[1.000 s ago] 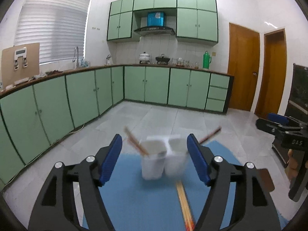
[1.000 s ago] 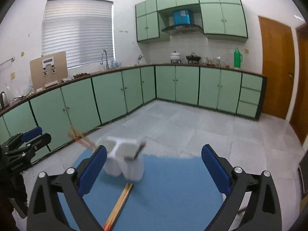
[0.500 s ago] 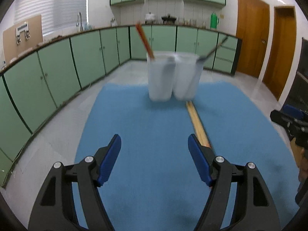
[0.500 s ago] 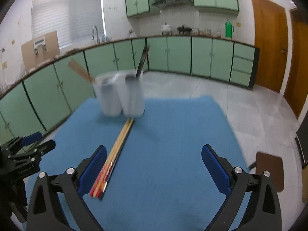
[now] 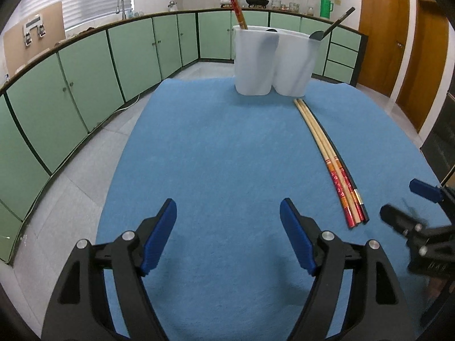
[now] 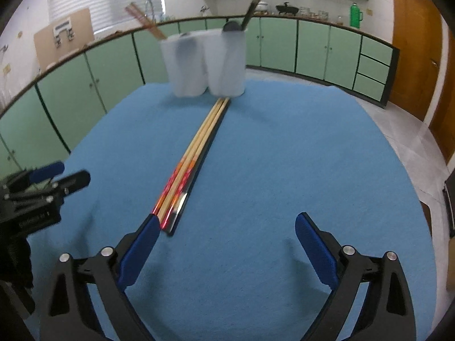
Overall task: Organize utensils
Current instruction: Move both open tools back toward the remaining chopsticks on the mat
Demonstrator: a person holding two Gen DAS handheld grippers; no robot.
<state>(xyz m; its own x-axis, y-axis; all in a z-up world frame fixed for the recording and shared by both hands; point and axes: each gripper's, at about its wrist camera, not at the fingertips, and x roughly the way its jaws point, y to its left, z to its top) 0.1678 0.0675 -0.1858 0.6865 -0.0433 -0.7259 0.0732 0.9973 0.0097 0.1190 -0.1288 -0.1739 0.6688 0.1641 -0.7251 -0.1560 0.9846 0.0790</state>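
Note:
A white two-compartment utensil holder point(image 5: 273, 59) stands at the far end of the blue mat point(image 5: 227, 170); it also shows in the right wrist view point(image 6: 207, 62). Its left compartment holds chopsticks point(image 5: 233, 0), its right a dark spoon point(image 5: 332, 25). Loose chopsticks with red ends and a dark one point(image 5: 330, 156) lie on the mat, and show in the right wrist view point(image 6: 190, 159). My left gripper point(image 5: 227, 227) is open and empty over the near mat. My right gripper point(image 6: 227, 238) is open and empty, its left finger point(image 6: 139, 244) close to the chopstick ends.
Green cabinets point(image 5: 85, 71) run along the left and back walls behind the table. Wooden doors point(image 5: 381, 28) stand at the right. The right gripper shows at the right edge of the left wrist view point(image 5: 421, 227), and the left gripper at the left edge of the right wrist view point(image 6: 37, 193).
Both grippers have tilted down and drawn back toward the near mat. The holder now appears farther off and the loose chopsticks are fully in view. Both grippers stay open.

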